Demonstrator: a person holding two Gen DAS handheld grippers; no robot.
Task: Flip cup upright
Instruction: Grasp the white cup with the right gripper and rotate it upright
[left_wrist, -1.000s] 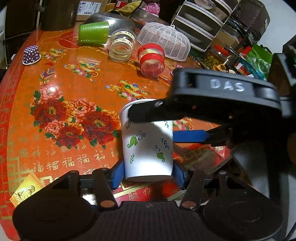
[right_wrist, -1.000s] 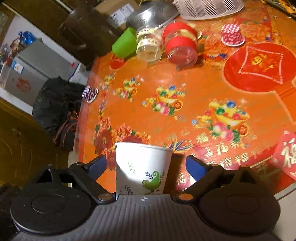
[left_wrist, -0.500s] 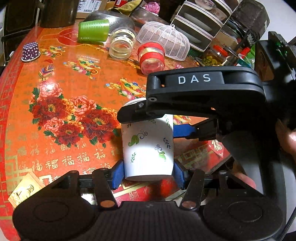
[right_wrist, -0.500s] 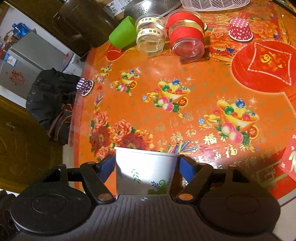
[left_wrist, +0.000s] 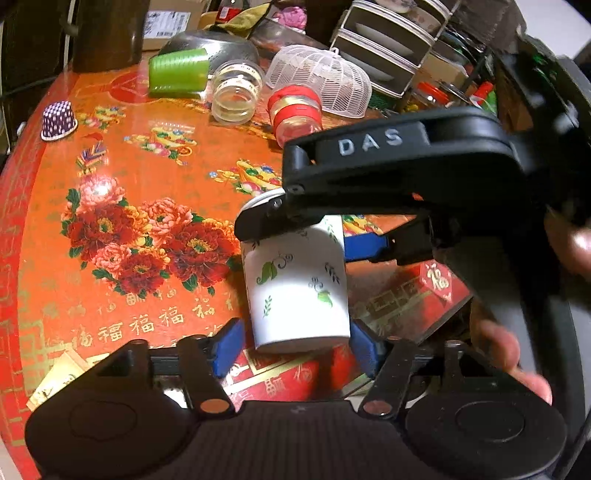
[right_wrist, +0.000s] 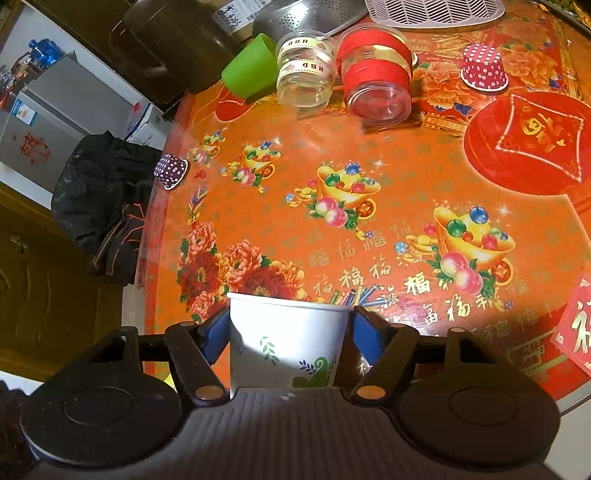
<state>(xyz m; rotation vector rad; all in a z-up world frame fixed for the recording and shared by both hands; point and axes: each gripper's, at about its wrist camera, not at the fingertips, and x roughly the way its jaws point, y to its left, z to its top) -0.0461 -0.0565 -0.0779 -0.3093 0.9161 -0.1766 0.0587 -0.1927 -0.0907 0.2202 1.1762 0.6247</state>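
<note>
A white paper cup with green leaf prints (left_wrist: 295, 284) is held above the orange table. In the left wrist view my left gripper (left_wrist: 295, 347) has its blue pads against the cup's base end, one each side. My right gripper (left_wrist: 314, 236), black and marked DAS, comes in from the right and clamps the cup's upper end. In the right wrist view the cup (right_wrist: 284, 343) sits between the right gripper's (right_wrist: 286, 332) blue pads (right_wrist: 364, 336), rim edge level, and both pads touch it.
The orange flowered table (right_wrist: 369, 166) holds a green cup (left_wrist: 177, 74) on its side, a clear jar (left_wrist: 236, 96), a red-banded jar (left_wrist: 295, 114), a white mesh cover (left_wrist: 321, 81), a purple dotted cup (left_wrist: 59, 120) and a red dotted cup (right_wrist: 484, 66). Table edge lies near right.
The right gripper's pads have closed in onto the cup's sides. The right gripper has risen and swung over the cup's top. The cup stays in the left gripper, tilting slightly.
</note>
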